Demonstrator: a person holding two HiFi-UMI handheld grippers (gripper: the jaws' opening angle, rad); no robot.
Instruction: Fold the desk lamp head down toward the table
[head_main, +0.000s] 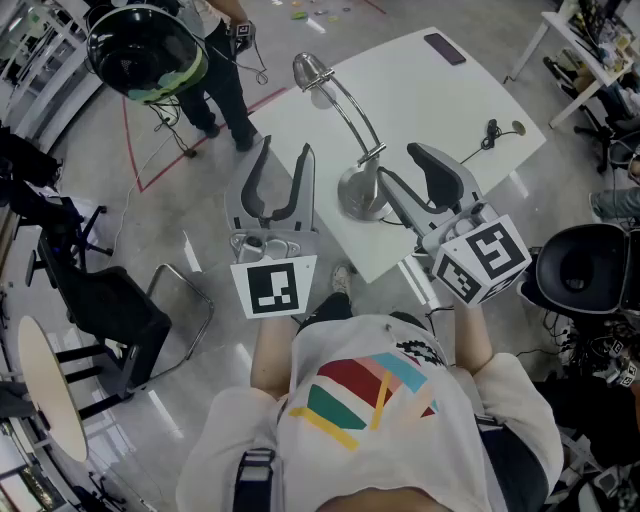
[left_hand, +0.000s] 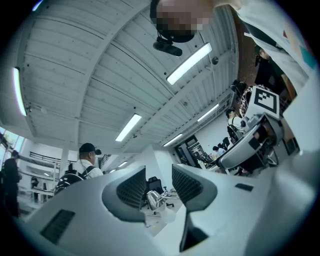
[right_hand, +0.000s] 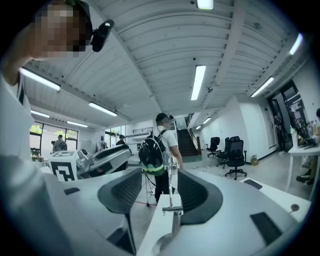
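Both grippers hover at the near edge of the table (head_main: 430, 90), so this looks like the approach, with no hold taken on the desk lamp yet. The left gripper (head_main: 285, 150) has its 2 fingers spread wide with nothing between them. The lamp head (head_main: 312, 72) sits ahead of those fingertips and a little to their right, raised on its curved arm. The right gripper (head_main: 400, 165) is just as wide open. The lamp stem (right_hand: 172, 200) stands in line with its gap, and the round chrome base (head_main: 362, 195) lies just beside its inner finger, though I see no pad pressing on either. I'd guess 1 gripper next needs to steady the base or stem while the other reaches past its fingertips to the head and presses it down. The tabletop is white and smooth, with a dark phone-like slab (head_main: 445, 48) and a loose cable (head_main: 490, 130) far beyond the fingers. A person with a backpack (head_main: 145, 45) stands on the grey floor, and office chairs (head_main: 110, 310) are about.
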